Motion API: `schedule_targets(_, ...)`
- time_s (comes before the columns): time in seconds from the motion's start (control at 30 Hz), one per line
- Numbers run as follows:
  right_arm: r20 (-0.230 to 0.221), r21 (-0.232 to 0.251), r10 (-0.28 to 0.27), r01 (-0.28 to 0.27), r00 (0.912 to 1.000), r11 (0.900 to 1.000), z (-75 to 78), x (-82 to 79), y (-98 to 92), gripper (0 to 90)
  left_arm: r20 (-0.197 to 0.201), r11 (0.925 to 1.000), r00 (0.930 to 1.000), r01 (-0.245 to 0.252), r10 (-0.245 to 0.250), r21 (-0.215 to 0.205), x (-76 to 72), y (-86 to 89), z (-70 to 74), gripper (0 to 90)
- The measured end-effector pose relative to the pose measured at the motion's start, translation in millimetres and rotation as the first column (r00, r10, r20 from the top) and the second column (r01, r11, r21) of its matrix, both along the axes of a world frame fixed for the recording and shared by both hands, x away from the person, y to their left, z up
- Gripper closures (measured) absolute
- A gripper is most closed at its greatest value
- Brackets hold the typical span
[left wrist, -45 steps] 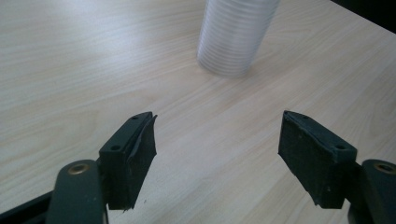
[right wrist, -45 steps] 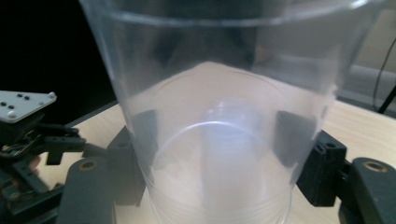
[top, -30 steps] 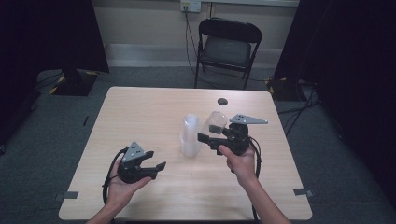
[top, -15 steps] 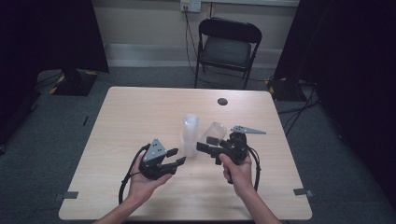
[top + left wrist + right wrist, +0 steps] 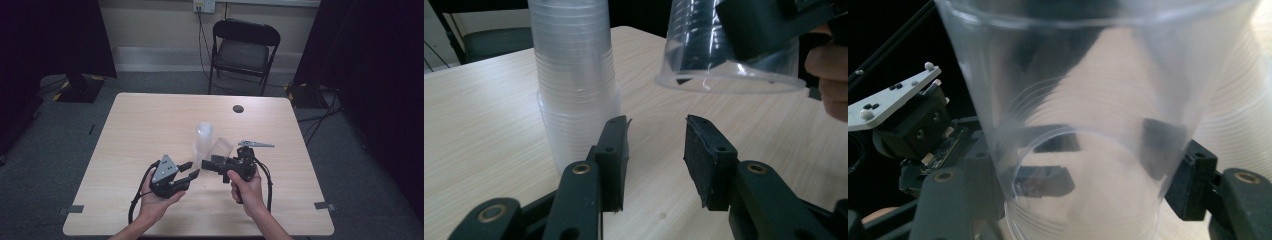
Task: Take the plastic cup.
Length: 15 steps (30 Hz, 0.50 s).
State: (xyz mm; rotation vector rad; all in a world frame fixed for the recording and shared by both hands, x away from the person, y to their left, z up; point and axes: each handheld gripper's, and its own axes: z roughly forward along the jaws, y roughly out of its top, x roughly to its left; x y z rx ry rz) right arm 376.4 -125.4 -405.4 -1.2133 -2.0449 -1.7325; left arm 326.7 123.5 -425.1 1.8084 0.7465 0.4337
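Observation:
A stack of clear plastic cups [image 5: 202,141] stands upright near the table's middle. My right gripper [image 5: 213,163] is shut on a single clear cup [image 5: 222,148], held tilted just right of the stack; the cup [image 5: 1083,115] sits between its jaws, pads pressed on the wall. My left gripper [image 5: 190,170] is open, just left of and below the stack. Its jaws have just been closing, with nothing between them. In the left gripper view, the left gripper [image 5: 656,145] points between the stack [image 5: 574,85] and the held cup [image 5: 729,55], which hangs rim-down above the table.
A small black disc [image 5: 238,108] lies on the wooden table [image 5: 150,120] toward the far edge. A black folding chair [image 5: 243,47] stands beyond the table. Cables trail from both grippers toward the near edge.
My left hand has moved right, close to the cup stack, and its jaws have narrowed. My right hand has sunk a little with the cup still in its grip.

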Motion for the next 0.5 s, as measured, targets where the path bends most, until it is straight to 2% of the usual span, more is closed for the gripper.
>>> schedule_targets(0.13,-0.020,0.004,0.016,-0.016,0.9997,1.000,-1.4,-1.2,4.1,31.6,0.017,0.9999,0.9999,0.001,-0.001,-0.011,-1.0,-1.7,0.2,60.1)
schedule_targets(0.23,-0.037,0.010,0.029,-0.028,0.9989,1.000,-1.9,-1.8,6.5,31.6,0.066,0.9995,0.9975,-0.026,0.025,0.016,-3.3,-3.5,-1.9,60.1)
schedule_targets(0.33,-0.044,0.000,0.032,-0.032,0.9985,0.999,-2.3,-2.4,8.7,31.6,0.084,0.9993,0.9960,-0.034,0.032,0.018,-4.3,-5.7,-3.6,61.9)
schedule_targets(0.5,-0.070,0.011,0.042,-0.042,0.9966,0.999,-3.0,-2.9,10.9,31.6,0.114,0.9996,0.9931,-0.028,0.028,-0.006,-5.9,-8.8,-3.9,64.4)
